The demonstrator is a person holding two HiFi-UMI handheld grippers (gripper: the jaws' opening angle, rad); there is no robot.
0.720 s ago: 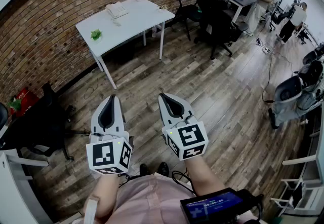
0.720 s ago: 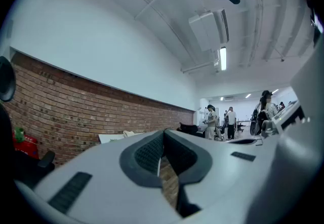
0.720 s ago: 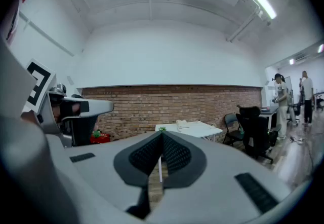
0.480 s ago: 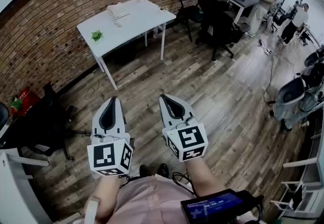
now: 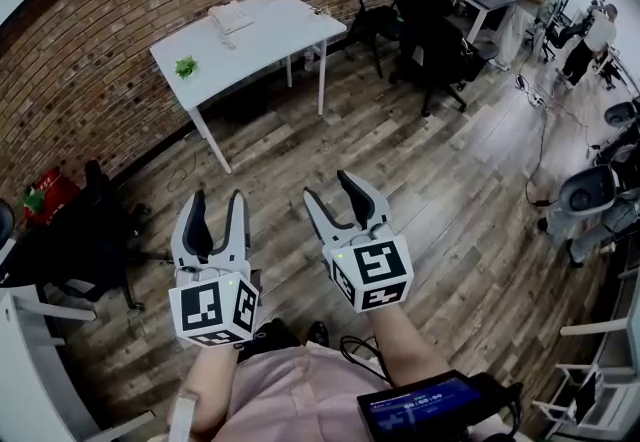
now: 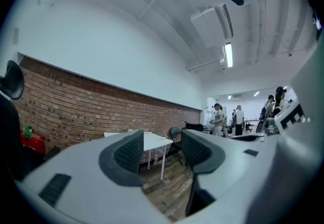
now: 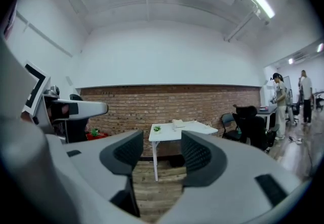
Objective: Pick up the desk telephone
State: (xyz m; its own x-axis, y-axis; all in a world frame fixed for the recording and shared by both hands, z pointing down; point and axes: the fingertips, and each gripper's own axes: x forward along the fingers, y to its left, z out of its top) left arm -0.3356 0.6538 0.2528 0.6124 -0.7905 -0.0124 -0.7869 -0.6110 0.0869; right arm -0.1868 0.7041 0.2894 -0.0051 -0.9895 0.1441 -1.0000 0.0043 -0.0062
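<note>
I read the left tool (image 5: 217,207) and the right tool (image 5: 332,192) as spread, gripping nothing. The pale desk telephone (image 5: 231,19) lies upper left on the white rectangular desk (image 5: 285,26), too small for detail.

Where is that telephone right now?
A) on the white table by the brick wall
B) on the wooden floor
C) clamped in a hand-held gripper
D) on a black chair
A: the telephone lies on the white table that stands against the brick wall.
</note>
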